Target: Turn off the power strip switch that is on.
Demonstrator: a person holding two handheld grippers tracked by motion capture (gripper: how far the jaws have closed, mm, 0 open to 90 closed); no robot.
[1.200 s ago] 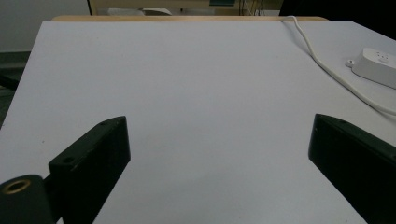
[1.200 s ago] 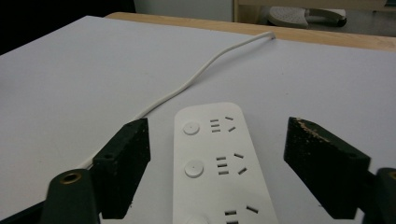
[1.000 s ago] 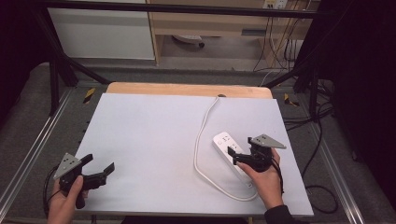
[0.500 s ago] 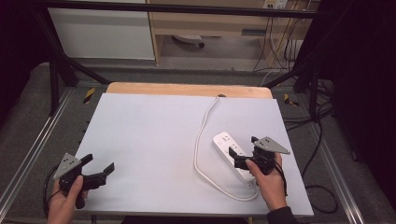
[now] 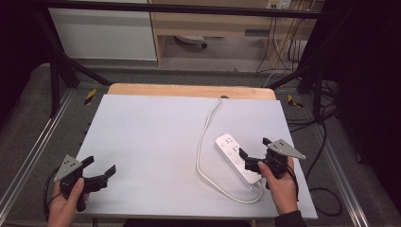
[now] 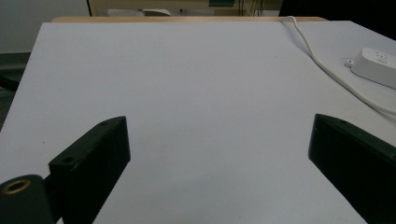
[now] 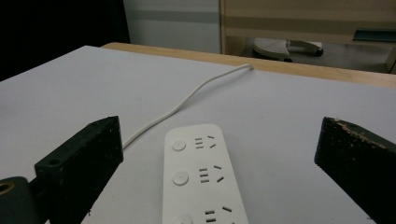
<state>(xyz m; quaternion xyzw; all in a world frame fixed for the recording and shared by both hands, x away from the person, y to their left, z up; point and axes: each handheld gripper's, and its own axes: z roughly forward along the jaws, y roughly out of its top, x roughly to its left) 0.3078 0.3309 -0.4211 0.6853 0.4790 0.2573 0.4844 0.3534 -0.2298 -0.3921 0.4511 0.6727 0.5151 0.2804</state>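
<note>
Plastic, rigid and smooth — the white oblong power strip point(image 5: 238, 157) lies flat on the pale grey worktop point(image 5: 151, 142), between the spread jaws of my right claw point(image 5: 252, 155), which have just been opening. I'd pinch its long sides — the trailing white cord point(image 5: 204, 142) will drag. My left claw point(image 5: 99, 171) hangs spread, well apart.

No readable text, brand, number or label appears anywhere. The white power strip point(image 7: 201, 182) carries only unmarked round buttons and socket slots; the table point(image 5: 151, 142) is blank.
</note>
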